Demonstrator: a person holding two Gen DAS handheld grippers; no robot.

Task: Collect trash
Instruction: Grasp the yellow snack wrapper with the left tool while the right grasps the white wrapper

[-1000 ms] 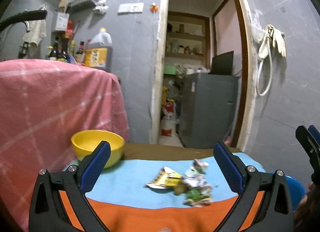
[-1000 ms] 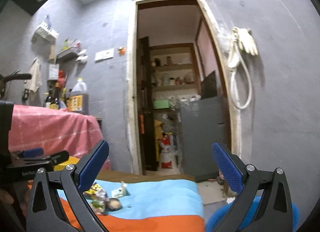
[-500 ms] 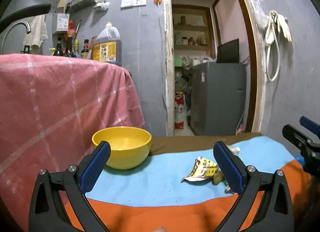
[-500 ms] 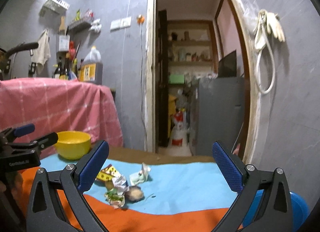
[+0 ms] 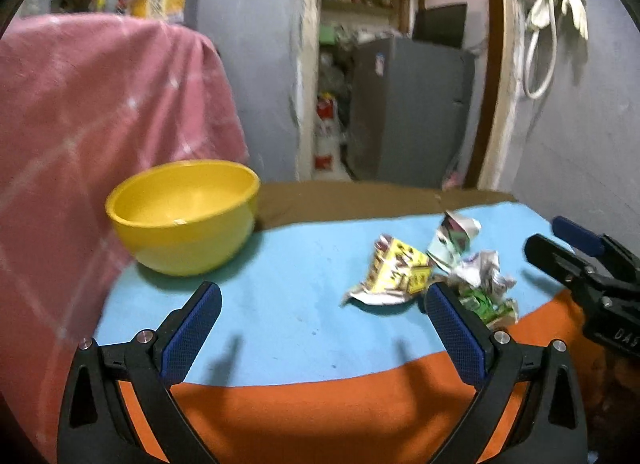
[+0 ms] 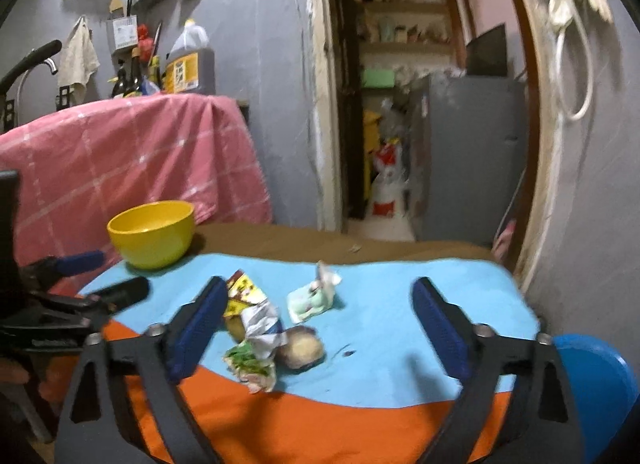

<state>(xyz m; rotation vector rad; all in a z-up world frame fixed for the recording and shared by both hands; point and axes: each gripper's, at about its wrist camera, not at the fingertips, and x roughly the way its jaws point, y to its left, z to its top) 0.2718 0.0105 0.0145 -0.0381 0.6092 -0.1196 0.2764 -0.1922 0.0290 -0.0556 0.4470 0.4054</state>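
left gripper [image 5: 323, 314] fingers wide and empty over the blue-and-orange cloth-covered bench [image 5: 280, 328], right gripper [image 6: 316, 312] fingers closing with nothing pinched yet, crumpled paper-and-wrapper trash pile [image 6: 256, 328] lying on the cloth between them, round yellow plastic bowl [image 5: 184, 215] well apart at back left.

A low table [image 6: 400, 252] carries a cloth [image 6: 400, 304] with a brown band at the far edge, light blue in the middle and orange nearest. A yellow bowl [image 6: 152, 234] stands far left on the blue. Near the blue-orange border lies a cluster of crumpled wrappers [image 6: 252, 328], a pale green packet [image 6: 310, 302] and a brownish lump [image 6: 302, 350].
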